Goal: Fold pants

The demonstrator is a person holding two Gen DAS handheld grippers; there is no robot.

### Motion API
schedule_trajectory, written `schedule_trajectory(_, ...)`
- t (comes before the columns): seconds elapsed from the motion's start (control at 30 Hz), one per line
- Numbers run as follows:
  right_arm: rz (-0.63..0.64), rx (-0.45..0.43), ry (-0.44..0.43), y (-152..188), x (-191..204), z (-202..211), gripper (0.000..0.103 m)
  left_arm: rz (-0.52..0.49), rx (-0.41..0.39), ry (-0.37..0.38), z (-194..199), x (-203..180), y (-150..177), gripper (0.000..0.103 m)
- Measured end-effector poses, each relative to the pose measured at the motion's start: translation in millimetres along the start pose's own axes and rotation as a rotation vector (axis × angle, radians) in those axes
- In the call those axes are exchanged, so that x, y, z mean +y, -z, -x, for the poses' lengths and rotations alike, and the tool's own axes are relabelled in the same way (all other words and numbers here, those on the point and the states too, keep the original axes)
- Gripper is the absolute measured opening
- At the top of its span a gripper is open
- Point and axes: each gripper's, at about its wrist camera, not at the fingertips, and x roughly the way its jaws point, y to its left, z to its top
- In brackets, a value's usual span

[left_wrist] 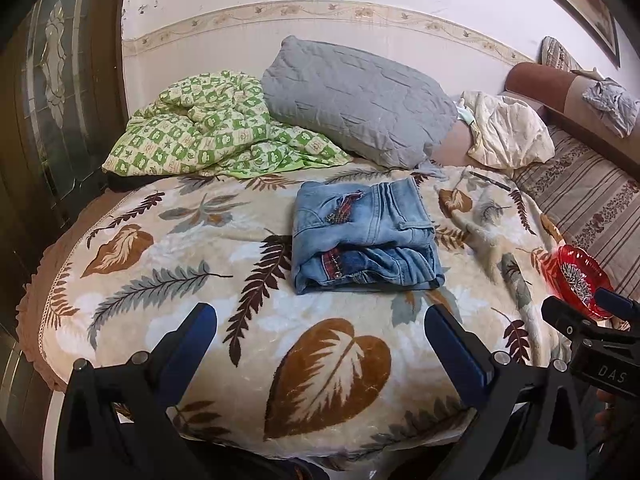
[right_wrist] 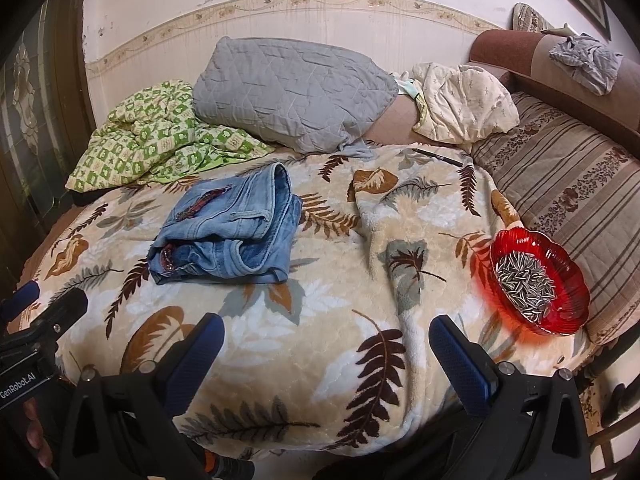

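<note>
Light blue denim pants (left_wrist: pixel 362 232) (right_wrist: pixel 228 228) lie folded into a compact square on the leaf-patterned blanket (left_wrist: pixel 192 280) (right_wrist: pixel 328 288), waistband and a red-trimmed pocket showing. My left gripper (left_wrist: pixel 320 328) hovers open over the blanket's near edge, a short way in front of the pants, nothing between its blue-padded fingers. My right gripper (right_wrist: pixel 326 338) is also open and empty, near the front edge and to the right of the pants. It shows in the left wrist view as the right gripper (left_wrist: pixel 588 306) at far right. The left gripper (right_wrist: pixel 44 300) shows at the far left of the right wrist view.
A red glass bowl (right_wrist: pixel 576 280) (left_wrist: pixel 560 258) of sunflower seeds sits on the blanket's right side. A grey pillow (left_wrist: pixel 356 100), a green checked quilt (left_wrist: pixel 208 128) and a cream cloth (right_wrist: pixel 464 100) lie at the back. A dark pen (right_wrist: pixel 438 157) lies behind. A striped sofa (right_wrist: pixel 568 184) is on the right, a dark door (left_wrist: pixel 52 80) on the left.
</note>
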Motion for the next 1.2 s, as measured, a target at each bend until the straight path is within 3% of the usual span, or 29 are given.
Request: schedule_trajectory(1.2, 0.007, 0.01, -0.009, 3.5, -2.2, -7.8, 0.103, -0.003, 0.004, 0.004, -1.1, -1.6, -0.5, 0.103)
